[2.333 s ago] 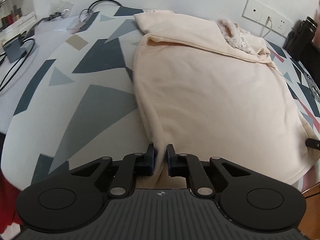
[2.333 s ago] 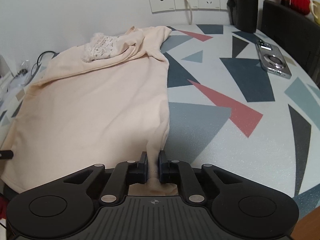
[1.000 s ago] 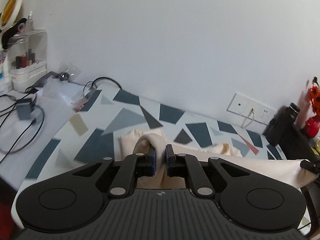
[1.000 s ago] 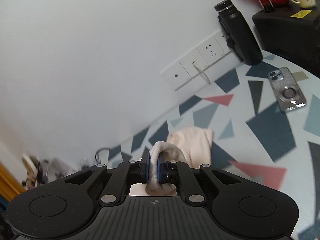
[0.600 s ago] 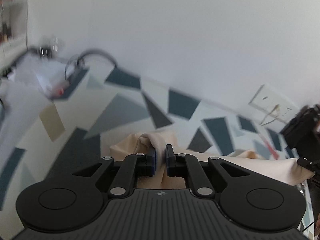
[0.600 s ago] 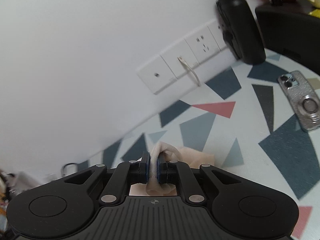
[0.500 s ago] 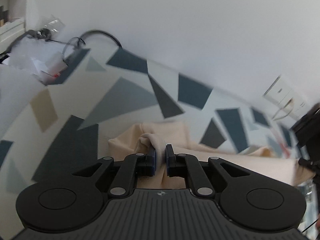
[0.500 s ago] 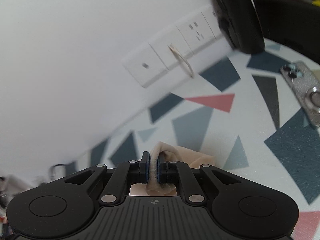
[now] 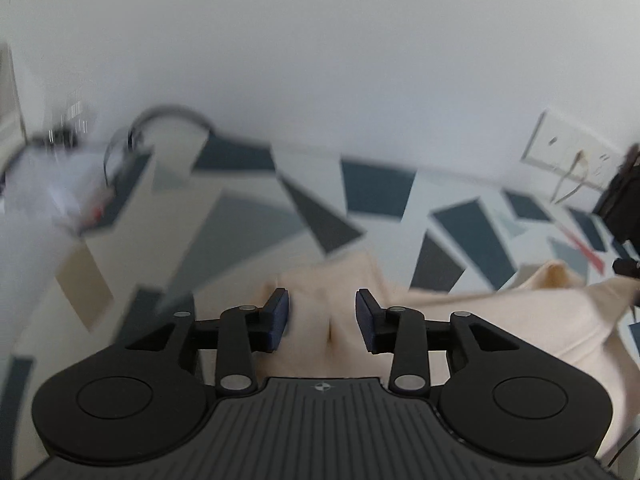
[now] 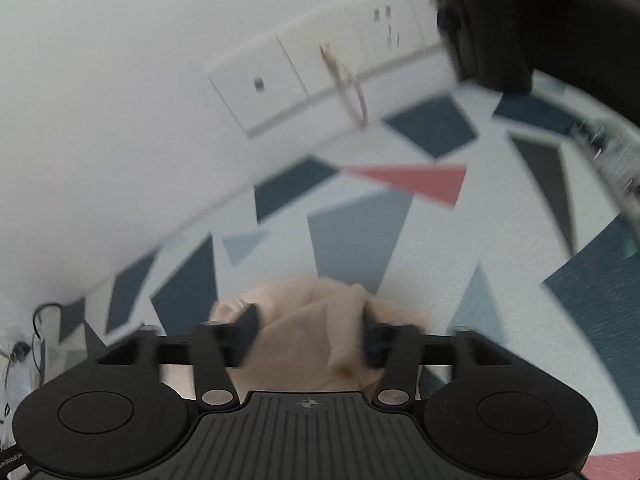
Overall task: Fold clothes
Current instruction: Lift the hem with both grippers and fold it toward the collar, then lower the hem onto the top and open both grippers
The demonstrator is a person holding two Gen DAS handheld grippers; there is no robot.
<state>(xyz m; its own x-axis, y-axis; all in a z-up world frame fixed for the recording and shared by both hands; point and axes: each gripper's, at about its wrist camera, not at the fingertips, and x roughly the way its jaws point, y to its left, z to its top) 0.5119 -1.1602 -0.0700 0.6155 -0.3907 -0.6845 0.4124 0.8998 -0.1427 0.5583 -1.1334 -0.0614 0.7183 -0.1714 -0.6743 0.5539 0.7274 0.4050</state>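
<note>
Letting go: left gripper (image 9: 322,320) and right gripper (image 10: 310,334) jaws just opening, garment (image 9: 460,320) released on worktop (image 9: 248,216). Risk: cloth snagging a pad on withdrawal, dragging the fold askew.

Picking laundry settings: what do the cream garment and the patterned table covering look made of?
Cream garment: soft matte knit, probably cotton-like; it slumps in rounded folds. Table covering: smooth, flat printed sheet, maybe vinyl or coated cloth; blur leaves it open.
</note>
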